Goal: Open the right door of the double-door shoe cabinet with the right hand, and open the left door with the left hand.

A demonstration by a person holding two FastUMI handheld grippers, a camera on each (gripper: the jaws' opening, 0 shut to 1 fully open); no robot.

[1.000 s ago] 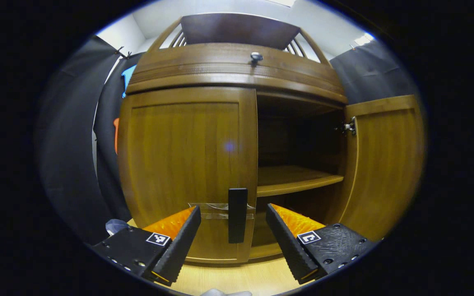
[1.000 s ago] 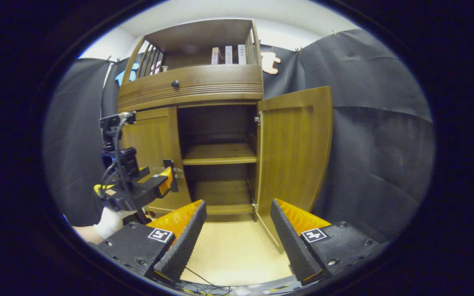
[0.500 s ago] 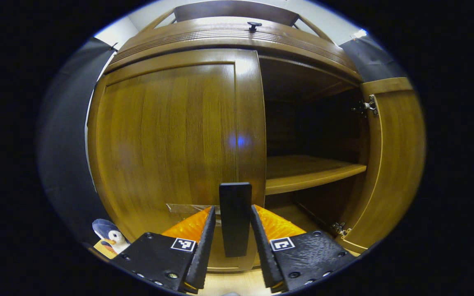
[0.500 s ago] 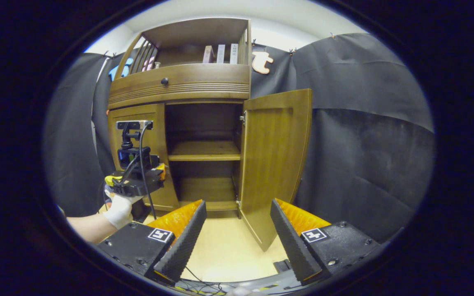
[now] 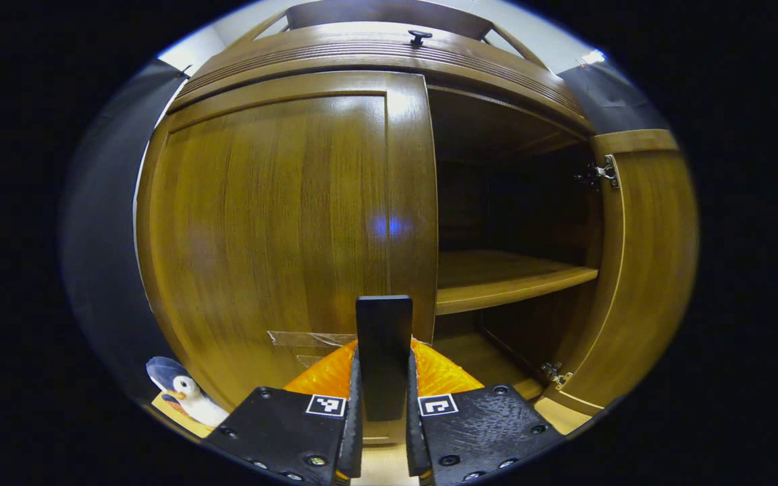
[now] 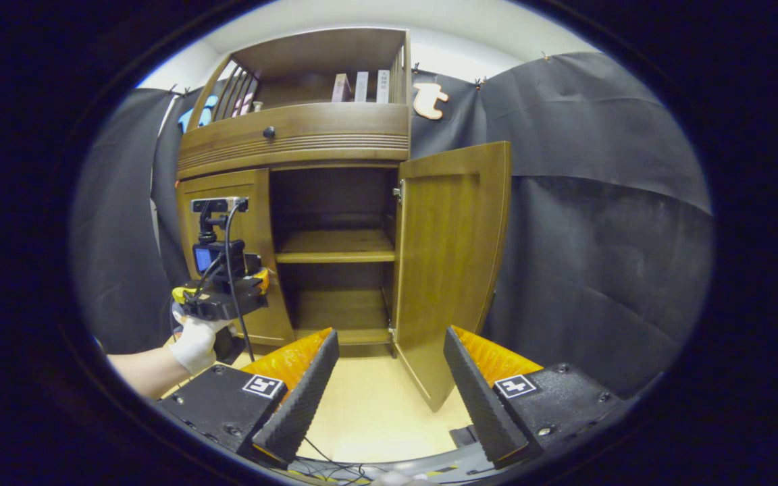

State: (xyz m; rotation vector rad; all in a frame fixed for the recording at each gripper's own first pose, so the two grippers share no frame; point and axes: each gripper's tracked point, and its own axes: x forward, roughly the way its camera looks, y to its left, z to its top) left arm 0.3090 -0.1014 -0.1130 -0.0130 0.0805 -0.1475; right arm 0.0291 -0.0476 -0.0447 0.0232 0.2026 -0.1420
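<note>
While left gripper (image 5: pixel 383 432) clamps black handle (image 5: pixel 383 337), right gripper (image 6: pixel 389 385) gapes, shelf labels seemingly illegible.

Handle's (image 5: pixel 383 337) lower end hidden between the fingers (image 5: pixel 352 432)

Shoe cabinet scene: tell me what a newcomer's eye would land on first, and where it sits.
First, the shoe cabinet with its right door swung wide, baring a shelf. Next, low in the left gripper view, the left gripper clamped on the black handle of the closed left door. A toy penguin sits at the cabinet's lower left.
</note>
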